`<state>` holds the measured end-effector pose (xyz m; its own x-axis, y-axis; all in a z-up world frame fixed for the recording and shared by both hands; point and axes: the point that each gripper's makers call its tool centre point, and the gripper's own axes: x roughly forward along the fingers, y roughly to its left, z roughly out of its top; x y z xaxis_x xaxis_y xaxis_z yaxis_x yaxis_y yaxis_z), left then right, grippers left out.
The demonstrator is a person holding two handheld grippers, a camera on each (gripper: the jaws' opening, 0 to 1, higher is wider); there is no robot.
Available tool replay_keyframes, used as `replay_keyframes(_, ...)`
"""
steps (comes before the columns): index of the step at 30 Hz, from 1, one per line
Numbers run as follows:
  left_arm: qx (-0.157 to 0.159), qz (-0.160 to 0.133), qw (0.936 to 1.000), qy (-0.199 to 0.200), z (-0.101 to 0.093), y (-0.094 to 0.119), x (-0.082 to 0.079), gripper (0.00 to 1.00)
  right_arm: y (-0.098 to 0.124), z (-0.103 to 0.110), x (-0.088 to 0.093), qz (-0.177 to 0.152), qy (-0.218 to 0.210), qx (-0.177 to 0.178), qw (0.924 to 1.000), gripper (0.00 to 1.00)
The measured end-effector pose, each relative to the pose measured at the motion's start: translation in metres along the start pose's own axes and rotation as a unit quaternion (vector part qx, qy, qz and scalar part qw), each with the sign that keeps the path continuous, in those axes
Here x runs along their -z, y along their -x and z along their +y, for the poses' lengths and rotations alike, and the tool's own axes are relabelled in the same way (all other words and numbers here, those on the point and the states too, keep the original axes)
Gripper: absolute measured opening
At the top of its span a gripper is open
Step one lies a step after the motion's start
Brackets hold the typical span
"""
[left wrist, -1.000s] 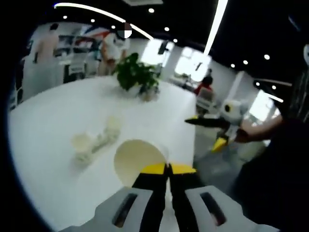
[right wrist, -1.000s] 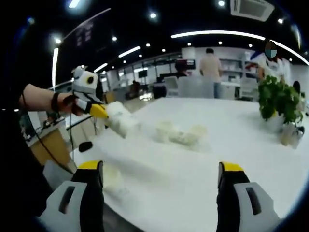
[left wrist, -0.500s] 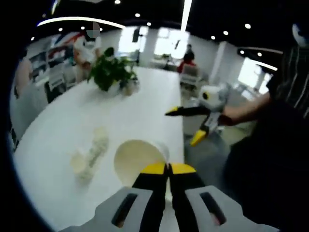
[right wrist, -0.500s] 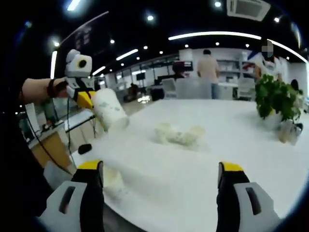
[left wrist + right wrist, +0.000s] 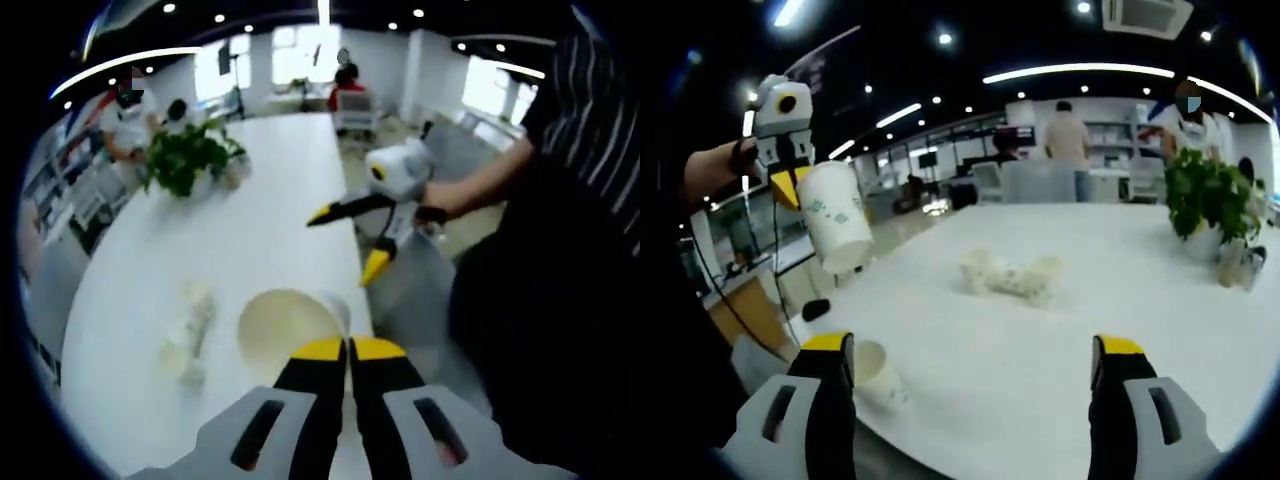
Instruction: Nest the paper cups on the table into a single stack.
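Observation:
My left gripper [image 5: 348, 348] is shut on the rim of a white paper cup [image 5: 285, 325], whose open mouth faces the camera. In the right gripper view the same left gripper [image 5: 790, 185] holds that cup [image 5: 835, 230] in the air, above the table's left edge, mouth up and tilted. Several paper cups [image 5: 1010, 275] lie on their sides in a cluster mid-table; they also appear as lying cups [image 5: 190, 335]. One more cup [image 5: 875, 375] lies near the table's near edge. My right gripper [image 5: 974, 350] is open and holds nothing; the right gripper [image 5: 345, 240] hovers beside the table.
The white round table [image 5: 1120, 300] carries a potted plant [image 5: 1205, 195] at its far right, also seen as a plant [image 5: 185, 160]. People stand in the background by desks. A person's striped sleeve [image 5: 590, 130] fills the right side.
My left gripper has raised its cup and turned it from lying sideways towards upright. The right gripper has stayed open and nearly still. The left view has swung round.

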<state>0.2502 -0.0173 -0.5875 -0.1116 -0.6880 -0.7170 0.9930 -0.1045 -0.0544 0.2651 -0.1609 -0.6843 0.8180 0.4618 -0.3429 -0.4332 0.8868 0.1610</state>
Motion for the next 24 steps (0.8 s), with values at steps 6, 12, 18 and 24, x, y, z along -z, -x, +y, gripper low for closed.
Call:
replay_keyframes(6, 0.016, 0.033, 0.9990, -0.026, -0.015, -0.014, 0.015, 0.00, 0.000, -0.003, -0.002, -0.002, -0.003, 0.003, 1.0000, 0.96)
replay_keyframes(12, 0.018, 0.072, 0.9949, -0.069, -0.021, -0.030, 0.038, 0.00, 0.002, -0.005, -0.008, -0.003, 0.010, 0.006, 0.9999, 0.94)
replay_keyframes(18, 0.023, 0.089, 0.9916, -0.091, -0.025, -0.043, 0.048, 0.00, 0.000, -0.007, -0.007, -0.002, 0.004, 0.006, 1.0000, 0.95)
replay_keyframes(24, 0.030, 0.122, 0.9833, -0.132, -0.027, -0.052, 0.061, 0.00, -0.001, -0.011, -0.009, -0.004, 0.002, 0.009, 0.9999, 0.94)
